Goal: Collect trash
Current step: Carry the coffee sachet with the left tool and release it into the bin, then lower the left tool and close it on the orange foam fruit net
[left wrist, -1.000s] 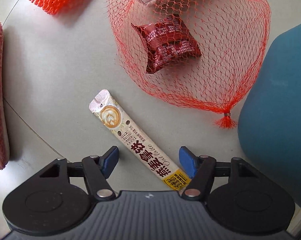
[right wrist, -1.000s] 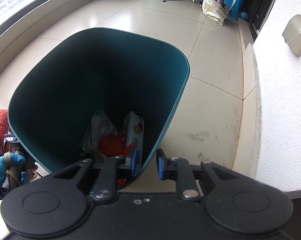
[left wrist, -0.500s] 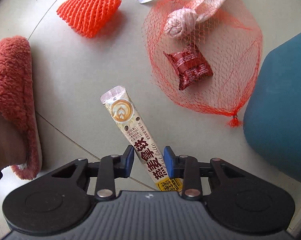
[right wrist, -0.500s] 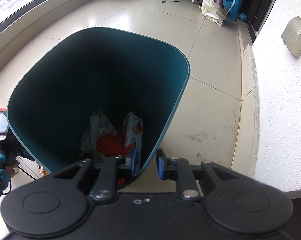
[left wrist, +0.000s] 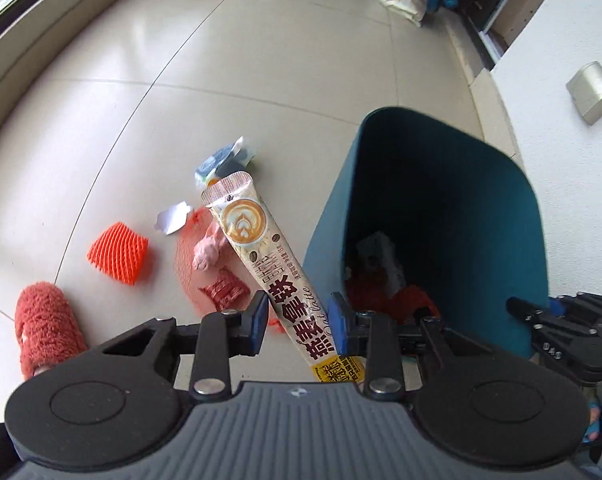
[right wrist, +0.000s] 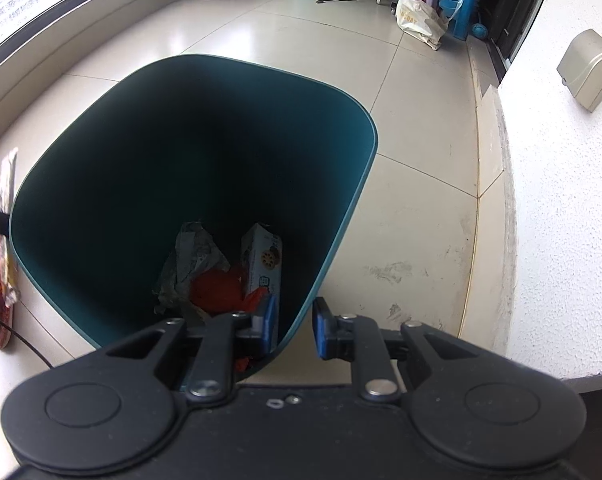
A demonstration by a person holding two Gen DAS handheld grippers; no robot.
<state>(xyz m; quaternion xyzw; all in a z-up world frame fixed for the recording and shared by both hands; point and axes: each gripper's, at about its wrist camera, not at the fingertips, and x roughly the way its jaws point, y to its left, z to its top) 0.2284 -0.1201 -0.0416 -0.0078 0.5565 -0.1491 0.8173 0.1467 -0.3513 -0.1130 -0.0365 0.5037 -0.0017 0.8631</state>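
While the left gripper point(left wrist: 297, 322) clamped the oat latte sachet point(left wrist: 269, 264) above the floor beside the teal bin point(left wrist: 441, 216), the right gripper point(right wrist: 295, 326) pinched that bin's near rim; loose trash point(left wrist: 221, 264) lay below.

Sachet point(left wrist: 269, 264) left of bin point(left wrist: 453, 216)

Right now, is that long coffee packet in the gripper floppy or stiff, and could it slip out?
The coffee packet sticks straight out from the left gripper without drooping, so it is probably fairly stiff, perhaps still full. It looks thin, so likely light. Its glossy wrapper is pinched only near one end, so it might slide or swing if jerked.
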